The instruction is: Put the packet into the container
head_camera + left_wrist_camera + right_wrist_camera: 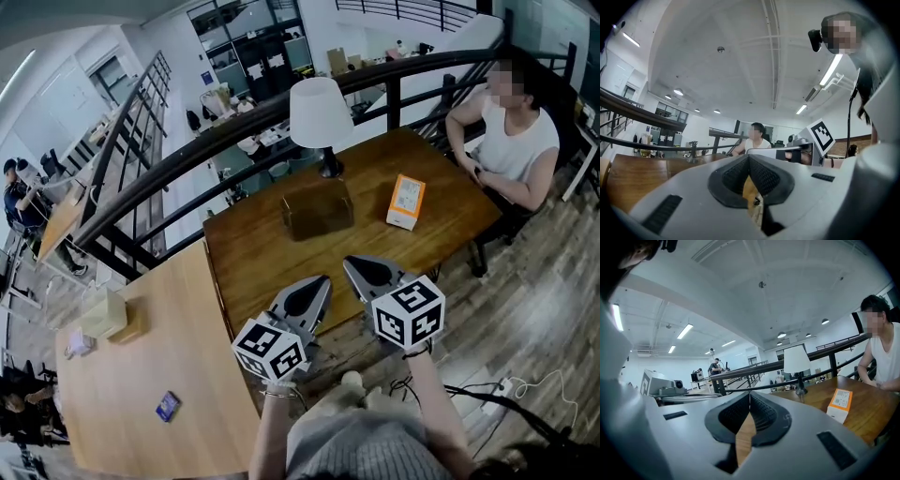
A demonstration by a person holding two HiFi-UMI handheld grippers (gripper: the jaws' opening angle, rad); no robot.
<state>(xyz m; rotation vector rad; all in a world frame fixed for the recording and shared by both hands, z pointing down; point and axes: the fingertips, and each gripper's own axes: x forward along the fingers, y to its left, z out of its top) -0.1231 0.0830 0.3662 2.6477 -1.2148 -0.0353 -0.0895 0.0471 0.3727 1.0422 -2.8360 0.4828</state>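
1. Left gripper (pixel 322 283): jaws shut together with nothing between them. We hold it over the near edge of the dark wooden bench (pixel 253 253).
2. Right gripper (pixel 353 266): likewise closed and empty, just beside the left one.
3. Orange packet (pixel 406 202): resting on the bench, well apart from both grippers, to the right of the dark container (pixel 317 211) and not touching it.
4. White lamp (pixel 321 114): standing behind the container.
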